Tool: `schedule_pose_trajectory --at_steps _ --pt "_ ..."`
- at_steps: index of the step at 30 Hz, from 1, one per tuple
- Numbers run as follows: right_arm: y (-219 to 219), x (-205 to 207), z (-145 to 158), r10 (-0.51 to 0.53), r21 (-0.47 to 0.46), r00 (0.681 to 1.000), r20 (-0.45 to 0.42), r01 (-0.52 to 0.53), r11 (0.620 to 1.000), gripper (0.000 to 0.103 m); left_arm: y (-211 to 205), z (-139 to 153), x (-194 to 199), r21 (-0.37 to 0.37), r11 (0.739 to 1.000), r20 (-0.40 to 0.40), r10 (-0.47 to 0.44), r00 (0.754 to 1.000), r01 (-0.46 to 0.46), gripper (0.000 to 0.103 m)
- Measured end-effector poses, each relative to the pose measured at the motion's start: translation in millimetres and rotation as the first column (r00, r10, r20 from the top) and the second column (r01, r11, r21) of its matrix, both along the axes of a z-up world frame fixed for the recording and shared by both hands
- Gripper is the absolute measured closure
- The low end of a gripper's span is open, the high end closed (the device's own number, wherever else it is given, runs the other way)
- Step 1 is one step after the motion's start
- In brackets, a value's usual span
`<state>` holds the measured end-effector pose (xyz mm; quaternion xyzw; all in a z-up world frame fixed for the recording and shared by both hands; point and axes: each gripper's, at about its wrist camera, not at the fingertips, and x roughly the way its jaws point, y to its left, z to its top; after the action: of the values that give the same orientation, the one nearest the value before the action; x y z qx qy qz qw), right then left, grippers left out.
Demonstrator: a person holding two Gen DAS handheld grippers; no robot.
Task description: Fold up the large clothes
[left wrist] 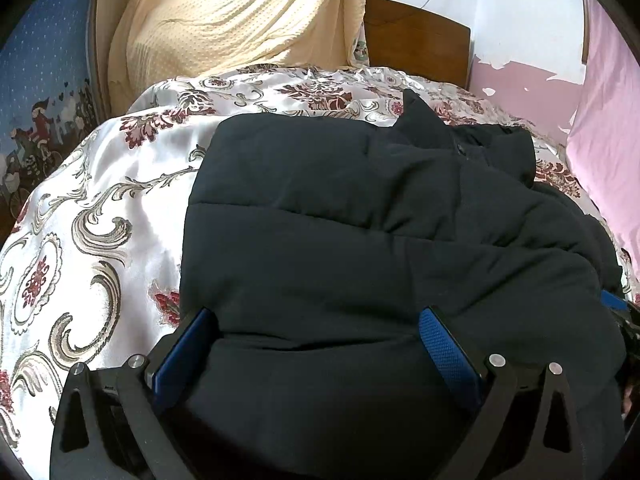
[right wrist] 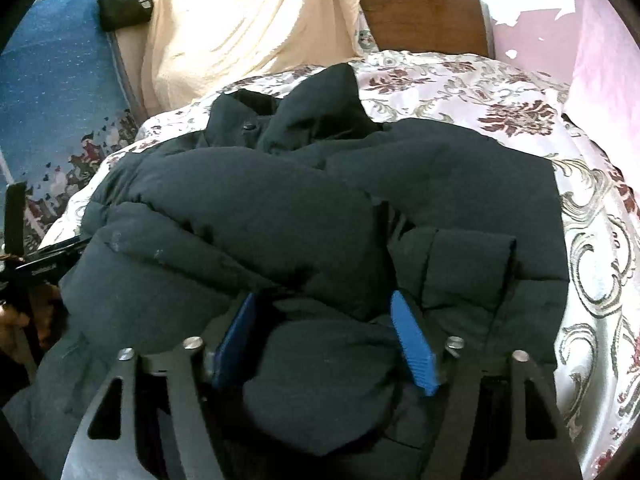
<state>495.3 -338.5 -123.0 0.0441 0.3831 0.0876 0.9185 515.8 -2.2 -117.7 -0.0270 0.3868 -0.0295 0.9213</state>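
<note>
Navy quilted padding fills both views: the puffy dark jacket (left wrist: 360, 232) lies on the floral satin bedspread (left wrist: 80, 220), its sleeves already brought in over the body and its collar toward the wooden headboard (left wrist: 416, 36). Your left gripper (left wrist: 320, 344) has its blue-padded fingers (left wrist: 448, 352) apart, straddling the near hem; your right gripper (right wrist: 326, 336) likewise holds its fingers (right wrist: 412, 344) spread around a bulge of fabric, nothing pinched. You seem poised at the bottom-to-top fold. Next, close both on the hem, lift together, and carry it toward the collar evenly, since the padding will likely spring back.
</note>
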Motion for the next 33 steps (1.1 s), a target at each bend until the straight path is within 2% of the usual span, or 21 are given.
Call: schedule_pose_trajectory --at_steps 3,9,17,19,20,21,23,24,25,27,30,33 --pt "3.1 -0.7 0.5 0.02 -0.001 1.0 0.005 -0.02 1.0 0.024 0.3 -0.4 -0.4 -0.002 1.0 0.0 0.001 1.0 -0.001 0.0" --pt "2.7 -1.2 0.6 0.038 0.016 0.999 0.012 -0.038 0.999 0.017 0.2 -0.7 -0.7 -0.007 1.0 0.0 0.001 1.0 -0.001 0.0" --pt "10.8 1.8 -0.8 0.036 -0.035 0.999 -0.009 -0.037 0.999 0.014 1.9 0.6 1.3 -0.025 1.0 -0.022 -0.001 1.0 0.001 0.0" --pt "9.9 3.0 2.9 0.043 -0.036 0.999 -0.029 -0.044 0.998 0.014 3.4 8.7 5.1 -0.032 0.999 -0.088 -0.013 0.996 0.011 0.0" --pt "9.1 4.7 7.3 0.037 -0.034 0.998 -0.054 -0.038 0.999 0.014 4.9 18.5 11.2 -0.042 0.999 -0.143 -0.032 0.989 0.026 0.0" --pt "8.3 9.4 14.9 0.027 -0.027 0.994 -0.104 -0.03 0.999 0.014 6.0 24.9 13.8 -0.055 0.998 -0.158 -0.04 0.987 0.031 0.0" --pt "5.0 18.5 36.2 0.004 0.01 0.989 -0.151 -0.003 1.0 0.014 10.2 50.9 21.3 -0.101 0.994 -0.127 -0.053 0.991 0.04 0.0" --pt "2.5 21.3 47.5 -0.003 0.041 0.991 -0.134 0.009 0.999 0.012 10.1 61.4 26.0 -0.11 0.993 -0.108 -0.057 0.992 0.045 0.0" --pt "-1.0 26.4 61.1 -0.021 0.077 0.994 -0.11 0.029 0.997 0.007 8.3 73.7 35.2 -0.113 0.992 -0.091 -0.064 0.994 0.053 0.0" --pt "-7.9 47.5 83.2 -0.087 0.125 0.991 -0.102 0.1 0.987 0.002 0.1 93.0 63.4 -0.105 0.993 -0.077 -0.065 0.995 0.057 0.0" --pt "-11.1 95.6 98.4 -0.173 0.12 0.977 -0.124 0.187 0.975 0.002 -15.9 104.5 112.2 -0.101 0.993 -0.083 -0.073 0.994 0.065 0.0" --pt "-11.1 147.0 102.1 -0.228 0.12 0.966 -0.122 0.242 0.963 0.002 -32.1 103.7 158.8 -0.122 0.99 -0.106 -0.078 0.991 0.065 0.0"
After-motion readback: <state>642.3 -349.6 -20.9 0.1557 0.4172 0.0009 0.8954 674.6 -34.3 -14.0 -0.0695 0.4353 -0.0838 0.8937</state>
